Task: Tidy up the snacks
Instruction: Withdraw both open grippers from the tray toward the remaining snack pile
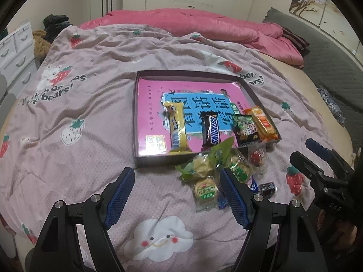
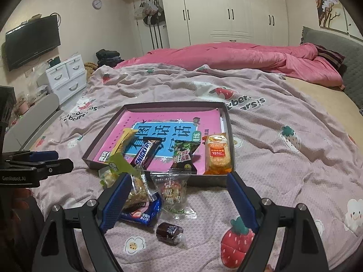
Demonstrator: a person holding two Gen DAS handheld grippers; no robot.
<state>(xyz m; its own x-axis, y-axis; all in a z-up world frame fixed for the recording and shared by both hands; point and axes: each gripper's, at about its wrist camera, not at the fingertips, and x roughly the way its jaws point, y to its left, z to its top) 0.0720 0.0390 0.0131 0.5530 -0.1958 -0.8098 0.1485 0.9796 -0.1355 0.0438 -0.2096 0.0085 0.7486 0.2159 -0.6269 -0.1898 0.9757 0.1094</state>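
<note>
- Both claws are spread wide with nothing between them: the left claw (image 1: 177, 195) and right claw (image 2: 179, 199) hover over loose snacks (image 2: 158, 195) heaped on the bed (image 2: 295, 158), just before the tray (image 2: 229, 122).
- The overlapping wrappers could make one pinch drag several.
- The soft quilt may give, letting the small dark candy (image 2: 170, 233) slip away.

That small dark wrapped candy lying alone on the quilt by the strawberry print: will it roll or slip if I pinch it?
The dark candy looks short and rounded, so a nudge may roll it. Its wrapper shines, so it is probably slippery between pads. The soft quilt underneath may let it sink.
</note>
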